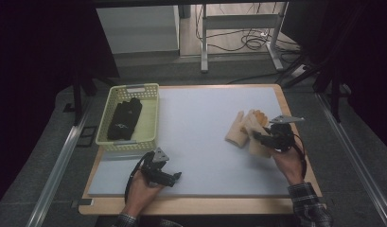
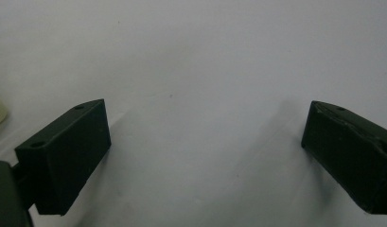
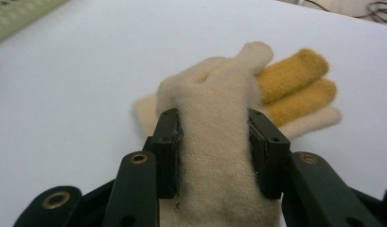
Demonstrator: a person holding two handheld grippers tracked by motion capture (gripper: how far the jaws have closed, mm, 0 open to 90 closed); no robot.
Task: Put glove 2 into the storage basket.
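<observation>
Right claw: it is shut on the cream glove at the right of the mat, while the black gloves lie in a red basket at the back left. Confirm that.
Not quite: the basket is pale yellow-green, not red, as the high view shows. The rest holds: the right claw is shut on the cream glove, and the black gloves lie in that basket at the back left.

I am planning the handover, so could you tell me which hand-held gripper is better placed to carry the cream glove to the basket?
Right: the right hand-held gripper already clamps the cream glove; the left hand-held gripper is open.
</observation>
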